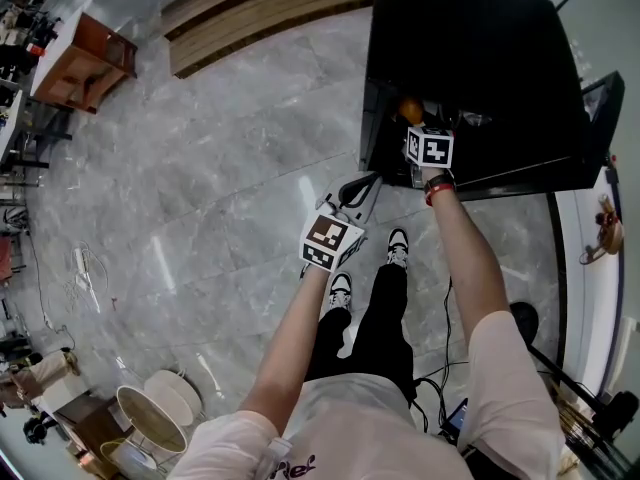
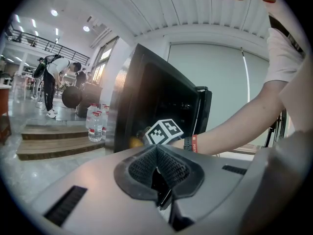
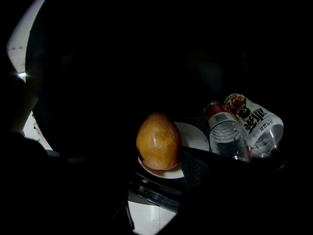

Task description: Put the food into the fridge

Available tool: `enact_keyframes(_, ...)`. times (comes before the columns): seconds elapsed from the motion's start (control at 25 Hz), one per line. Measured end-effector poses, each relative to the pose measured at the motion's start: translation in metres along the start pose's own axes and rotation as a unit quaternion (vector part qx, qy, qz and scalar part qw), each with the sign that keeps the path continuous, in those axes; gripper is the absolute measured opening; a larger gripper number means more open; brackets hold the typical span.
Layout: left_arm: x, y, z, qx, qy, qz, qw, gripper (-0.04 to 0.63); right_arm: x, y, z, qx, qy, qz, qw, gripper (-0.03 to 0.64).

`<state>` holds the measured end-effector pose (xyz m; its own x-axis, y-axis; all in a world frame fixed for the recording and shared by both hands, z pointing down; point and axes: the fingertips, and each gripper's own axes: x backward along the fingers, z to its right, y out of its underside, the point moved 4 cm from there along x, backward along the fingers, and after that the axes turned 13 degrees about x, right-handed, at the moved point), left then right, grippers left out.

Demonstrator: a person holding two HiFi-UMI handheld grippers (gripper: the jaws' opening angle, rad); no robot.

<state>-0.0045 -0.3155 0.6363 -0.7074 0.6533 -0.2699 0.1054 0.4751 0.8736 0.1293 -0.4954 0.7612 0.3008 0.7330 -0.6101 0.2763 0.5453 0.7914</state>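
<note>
**A:** Where is the food in relation to the working claw?

**B:** Inside the fridge (image 1: 460, 48). The food (image 3: 158, 141), a rounded yellow-brown item, stands on a white plate (image 3: 195, 133). It lies directly ahead of the right claw (image 1: 422, 136), in line with the gap between its jaws. Its long axis is upright, narrower end up.

**A:** State of that claw?

**B:** The jaws are set wide apart. One pad (image 3: 196, 169) shows just beside the food's lower right flank, with no visible pressing. The opposite pad is lost in the dark interior. Judgement: the food rests on the plate and is not gripped.

**A:** And the other claw?

**B:** The left claw (image 2: 157, 166) is closed on nothing, pads together. It is held low, outside the fridge and well apart from the food. The right arm is the nearer by far.

**A:** Other contents?

**B:** Two bottles, one clear with a red cap (image 3: 227, 137) and one with a printed label (image 3: 255, 123). Both lie on their sides, side by side, to the right of the plate.

**A:** What does the coming move turn on?

**B:** The withdrawal path. The claw should back straight out along its own axis, because a jaw brushing the upright food could topple it. The door (image 1: 600, 118) stands open at the right and remains to be closed.
</note>
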Motion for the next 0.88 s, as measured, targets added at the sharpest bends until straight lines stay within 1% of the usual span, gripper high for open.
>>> enact_keyframes(0.12, -0.002, 0.006, -0.001, 0.004, 0.001, -0.004, 1.0, 0.018, -0.007, 0.004, 0.003, -0.006, -0.001, -0.012, 1.0, 0.288)
enact_keyframes(0.32, -0.006, 0.009, 0.0, 0.005, 0.0, -0.004, 1.0, 0.018, -0.014, 0.005, 0.005, 0.006, -0.005, -0.013, 1.0, 0.285)
enact_keyframes(0.44, -0.003, 0.009, 0.002, 0.003, -0.001, -0.006, 1.0, 0.018, -0.011, 0.006, 0.006, 0.0, -0.005, -0.016, 1.0, 0.287)
enact_keyframes(0.52, 0.0, 0.007, 0.001, 0.005, -0.015, -0.004, 0.9999, 0.018, -0.007, 0.006, 0.006, -0.002, -0.008, -0.014, 1.0, 0.296)
enact_keyframes(0.68, 0.008, 0.0, -0.009, 0.022, -0.059, 0.009, 0.998, 0.018, 0.005, 0.004, 0.006, 0.006, -0.004, -0.005, 1.0, 0.317)
enact_keyframes(0.76, 0.01, -0.004, -0.009, 0.02, -0.064, 0.011, 0.9977, 0.018, 0.011, 0.002, 0.005, 0.002, -0.009, 0.001, 1.0, 0.322)
enact_keyframes(0.88, 0.01, -0.008, -0.007, 0.016, -0.062, 0.011, 0.9979, 0.018, 0.019, 0.003, 0.008, -0.006, -0.01, 0.003, 1.0, 0.322)
